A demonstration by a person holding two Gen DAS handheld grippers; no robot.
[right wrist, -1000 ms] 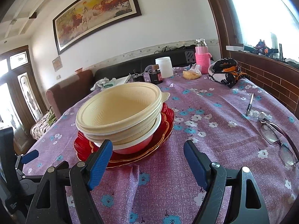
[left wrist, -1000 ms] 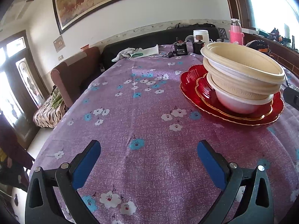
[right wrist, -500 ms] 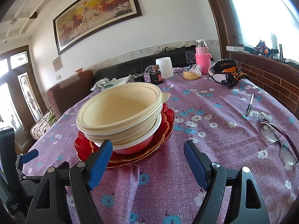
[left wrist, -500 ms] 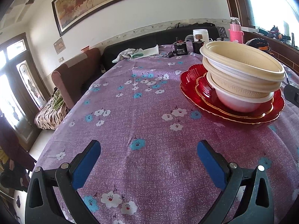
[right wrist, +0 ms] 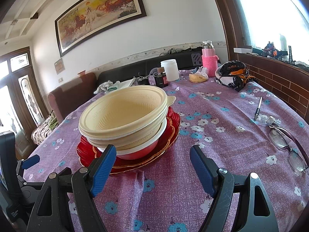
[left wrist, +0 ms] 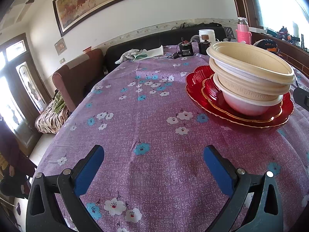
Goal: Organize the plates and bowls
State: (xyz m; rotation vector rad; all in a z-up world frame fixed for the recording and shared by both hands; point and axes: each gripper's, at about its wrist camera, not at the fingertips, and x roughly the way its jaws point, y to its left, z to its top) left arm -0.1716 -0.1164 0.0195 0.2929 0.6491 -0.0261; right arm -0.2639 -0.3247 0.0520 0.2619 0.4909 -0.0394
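Nested cream and white bowls (left wrist: 249, 79) (right wrist: 123, 116) stand stacked on two red plates (left wrist: 197, 83) (right wrist: 170, 135) with gold rims, on the purple flowered tablecloth. My left gripper (left wrist: 152, 155) is open above bare cloth, left of and nearer than the stack, with nothing between its blue pads. My right gripper (right wrist: 152, 155) is open too, just in front of the stack; its left pad (right wrist: 104, 166) overlaps the plates' near rim in the view, contact unclear. The left gripper's blue tip (right wrist: 30, 159) shows at the right wrist view's left edge.
Glasses (right wrist: 287, 147) and a pen (right wrist: 257, 108) lie right of the stack. At the far end stand a white jar (right wrist: 170, 70), a pink flask (right wrist: 209, 61), small dark jars (right wrist: 160, 79), a patterned cloth bundle (right wrist: 233, 75) and gloves (left wrist: 135, 55). A sofa (left wrist: 75, 77) borders the table's left side.
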